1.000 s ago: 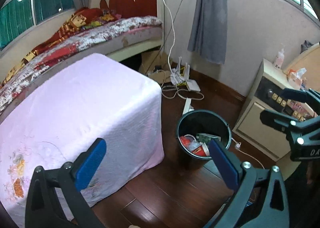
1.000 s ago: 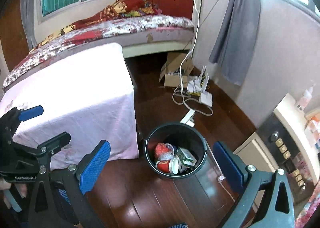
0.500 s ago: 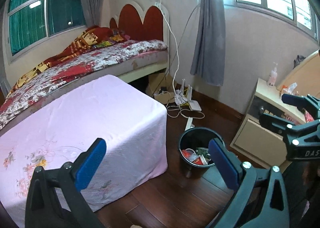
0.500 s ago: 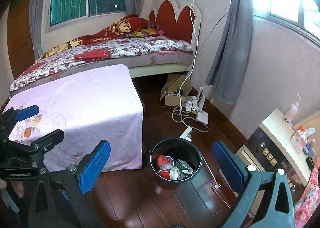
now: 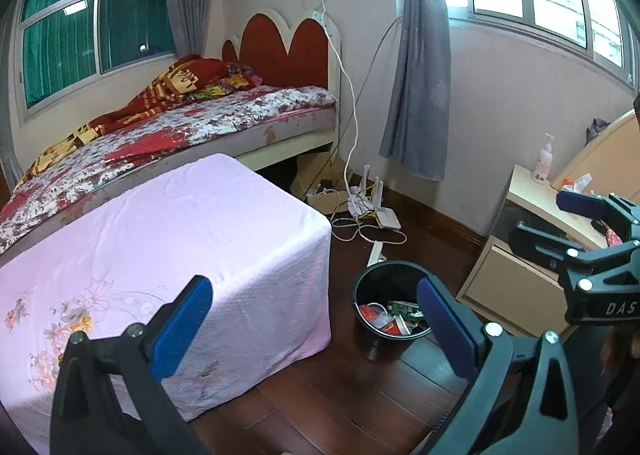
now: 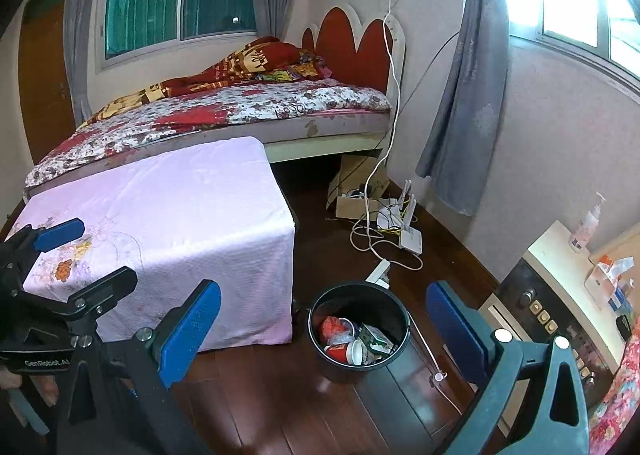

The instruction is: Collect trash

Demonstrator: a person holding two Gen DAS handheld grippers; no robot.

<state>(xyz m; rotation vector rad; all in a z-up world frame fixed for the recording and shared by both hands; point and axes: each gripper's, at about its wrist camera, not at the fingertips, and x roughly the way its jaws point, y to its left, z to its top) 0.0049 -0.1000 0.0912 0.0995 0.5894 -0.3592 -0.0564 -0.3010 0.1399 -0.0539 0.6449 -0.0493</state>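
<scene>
Glossy dark wood floor [image 6: 256, 407]; black plastic bin [image 6: 396, 307], smooth; pink textured cloth over the worktop [image 5: 208, 239]; matt blue pads [image 6: 192, 331] on the right tool

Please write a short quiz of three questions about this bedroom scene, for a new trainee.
1. True or false: the left gripper holds a piece of trash.
2. Where does the black bin stand?
A. on the bed
B. on the wooden floor beside the pink-covered table
C. on the nightstand
3. Fill in: the red cup lies ____ the bin.

Key
1. False. Its jaws stand open and hold nothing; the right gripper is open too.
2. B. It stands on the floor next to the pink-covered table.
3. inside
</scene>
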